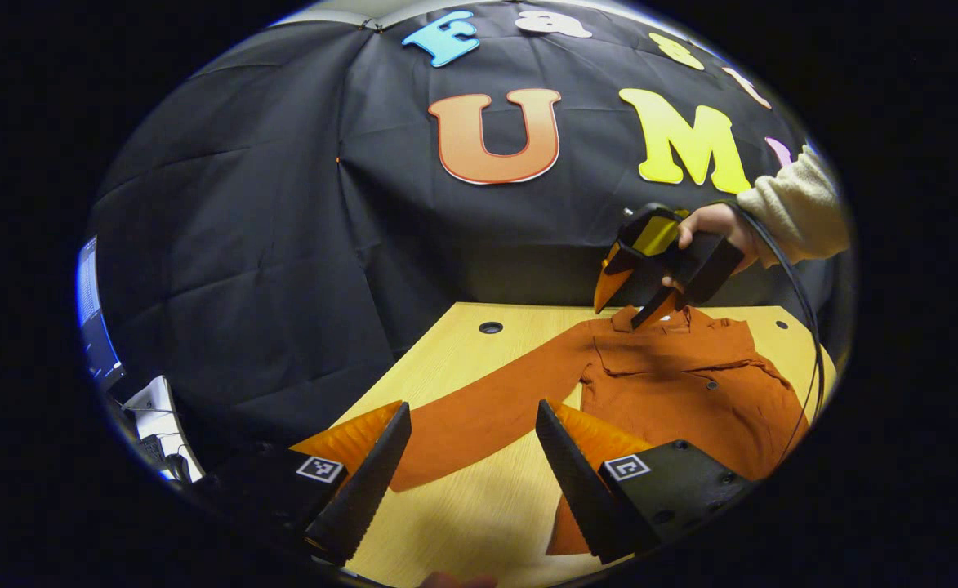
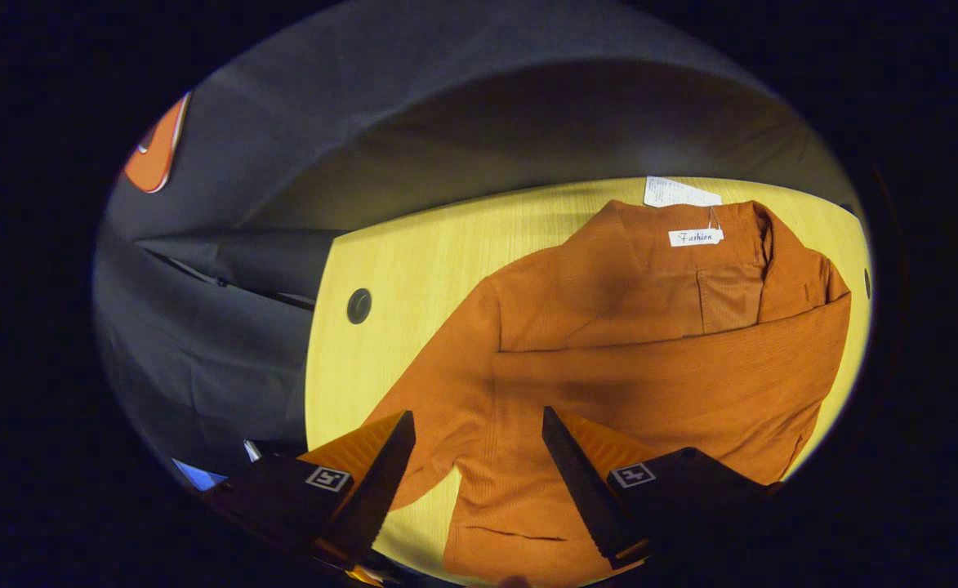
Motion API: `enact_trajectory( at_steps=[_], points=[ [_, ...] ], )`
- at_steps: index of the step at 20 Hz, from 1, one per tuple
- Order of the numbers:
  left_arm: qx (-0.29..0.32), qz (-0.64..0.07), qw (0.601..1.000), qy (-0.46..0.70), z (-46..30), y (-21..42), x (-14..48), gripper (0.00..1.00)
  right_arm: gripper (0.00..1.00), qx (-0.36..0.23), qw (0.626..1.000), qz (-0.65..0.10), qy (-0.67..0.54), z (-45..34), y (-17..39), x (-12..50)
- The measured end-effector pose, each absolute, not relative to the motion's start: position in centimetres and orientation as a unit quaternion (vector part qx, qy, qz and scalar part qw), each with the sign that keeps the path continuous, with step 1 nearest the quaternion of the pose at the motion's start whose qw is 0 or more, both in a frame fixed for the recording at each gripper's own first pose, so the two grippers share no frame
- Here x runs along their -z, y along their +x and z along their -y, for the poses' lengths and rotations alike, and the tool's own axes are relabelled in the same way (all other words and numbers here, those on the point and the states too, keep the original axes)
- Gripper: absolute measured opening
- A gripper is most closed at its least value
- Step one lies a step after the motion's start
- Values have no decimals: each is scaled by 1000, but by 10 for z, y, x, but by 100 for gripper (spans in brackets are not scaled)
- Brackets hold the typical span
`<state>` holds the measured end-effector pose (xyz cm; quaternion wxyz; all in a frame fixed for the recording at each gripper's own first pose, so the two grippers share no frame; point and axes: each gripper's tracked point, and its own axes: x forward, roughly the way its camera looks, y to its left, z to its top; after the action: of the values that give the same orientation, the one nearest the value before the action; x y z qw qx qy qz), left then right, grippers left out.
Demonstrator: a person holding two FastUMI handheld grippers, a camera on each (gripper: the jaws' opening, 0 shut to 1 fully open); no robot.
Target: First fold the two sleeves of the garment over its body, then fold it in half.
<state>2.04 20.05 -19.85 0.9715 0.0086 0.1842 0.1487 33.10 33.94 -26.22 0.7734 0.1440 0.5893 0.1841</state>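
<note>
My left claw [image 1: 472,457] hangs wide open with the jacket's [image 1: 675,384] outstretched sleeve [image 1: 479,408] lying flat on the table [image 1: 462,523] just ahead between its fingers. My right claw [image 2: 474,457], also wide and empty, hovers over the jacket body, where one sleeve [image 2: 691,367] already lies across. I judge a shallow pinch could slip off the cuff, or drag the whole jacket and undo that fold.

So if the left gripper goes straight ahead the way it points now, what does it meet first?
Probably the sleeve lying spread on the table: it crosses right between the open left gripper jaws. Depth is unclear, so this is a hedge.
</note>
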Motion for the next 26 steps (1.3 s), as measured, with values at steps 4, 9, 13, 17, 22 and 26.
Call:
enact_trajectory(
  at_steps=[4,9,13,17,22,26],
  points=[
    [-166,-227,959,31,-216,32,212,99,94,-199,791,-565,126,-298,303,223],
    [-187,-250,949,44,-231,43,220,99,94,-205,820,-518,130,-230,269,156],
    [-230,-318,920,-3,-256,46,257,99,94,-202,840,-491,109,-162,247,127],
    [-320,-378,864,-89,-298,40,298,100,98,-190,857,-464,117,-116,241,112],
    [-373,-459,776,-220,-314,30,344,100,98,-172,859,-464,134,-75,227,121],
    [-345,-534,722,-274,-314,27,367,100,98,-162,861,-459,144,-46,224,132]
  ],
)
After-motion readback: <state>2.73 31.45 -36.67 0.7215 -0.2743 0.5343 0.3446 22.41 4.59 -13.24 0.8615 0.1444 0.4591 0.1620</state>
